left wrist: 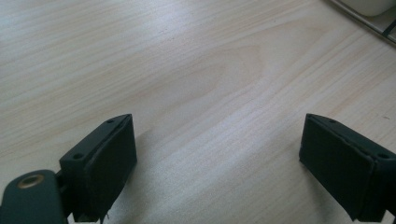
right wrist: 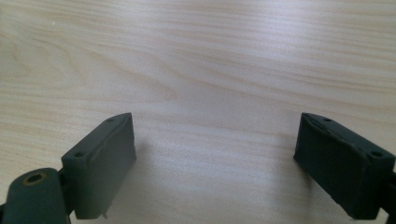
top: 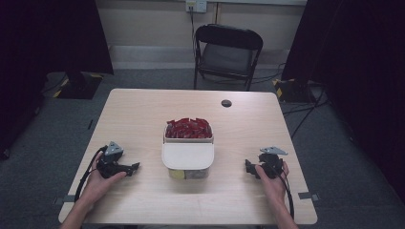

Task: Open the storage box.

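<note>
Left gripper (top: pixel 135 166) and right gripper (top: pixel 248 166) were held low over the counter (top: pixel 143 114), jaws spread wide, nothing grasped. Between them stood a lidded clear container (top: pixel 187 162); just behind it, touching, an open tub of red packets (top: pixel 188 129). No step judged begun; an approach to the containers was likely needed next.

right claw (right wrist: pixel 215 163) | jaws wide apart | over bare wooden table (right wrist: pixel 210 56)

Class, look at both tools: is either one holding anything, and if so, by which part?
Nothing is held. The left tool and the right tool both have their jaws wide apart over bare table, on either side of the container.
</note>
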`<move>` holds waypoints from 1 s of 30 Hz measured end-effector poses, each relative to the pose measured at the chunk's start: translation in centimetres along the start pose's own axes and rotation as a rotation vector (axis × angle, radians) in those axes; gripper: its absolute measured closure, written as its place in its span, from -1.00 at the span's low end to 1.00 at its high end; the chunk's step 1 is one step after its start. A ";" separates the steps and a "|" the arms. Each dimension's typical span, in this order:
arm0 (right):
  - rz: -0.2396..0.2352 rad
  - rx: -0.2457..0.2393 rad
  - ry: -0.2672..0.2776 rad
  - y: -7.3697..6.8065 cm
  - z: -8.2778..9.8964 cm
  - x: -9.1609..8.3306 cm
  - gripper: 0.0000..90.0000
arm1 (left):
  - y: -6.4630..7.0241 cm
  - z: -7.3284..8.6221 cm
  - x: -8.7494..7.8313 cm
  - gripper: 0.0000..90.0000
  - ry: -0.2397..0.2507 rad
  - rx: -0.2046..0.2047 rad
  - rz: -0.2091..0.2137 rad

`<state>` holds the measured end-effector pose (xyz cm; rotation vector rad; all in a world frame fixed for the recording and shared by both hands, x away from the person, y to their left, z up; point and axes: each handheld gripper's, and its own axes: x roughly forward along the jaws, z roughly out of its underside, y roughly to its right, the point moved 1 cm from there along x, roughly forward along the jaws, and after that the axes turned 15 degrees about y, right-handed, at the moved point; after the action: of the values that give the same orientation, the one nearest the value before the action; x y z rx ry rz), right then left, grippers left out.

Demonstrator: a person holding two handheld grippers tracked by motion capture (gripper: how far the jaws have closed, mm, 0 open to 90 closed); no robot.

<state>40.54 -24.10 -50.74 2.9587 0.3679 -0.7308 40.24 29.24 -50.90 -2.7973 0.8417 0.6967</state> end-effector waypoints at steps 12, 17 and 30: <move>0.012 0.011 0.001 -0.1 0.0 -0.1 -0.71 | -0.1 0.0 0.1 -0.78 -0.001 0.002 0.000; -0.003 0.039 -0.003 0.1 -0.2 -0.4 -0.68 | -0.1 0.0 0.1 -0.78 0.000 0.003 0.000; -0.051 0.067 0.072 -1.2 -1.7 -2.2 -0.67 | -0.1 0.0 0.1 -0.78 0.000 -0.002 0.002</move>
<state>39.15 -23.20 -48.22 3.0551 0.4338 -0.6560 40.38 29.23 -50.93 -2.7989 0.8444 0.6980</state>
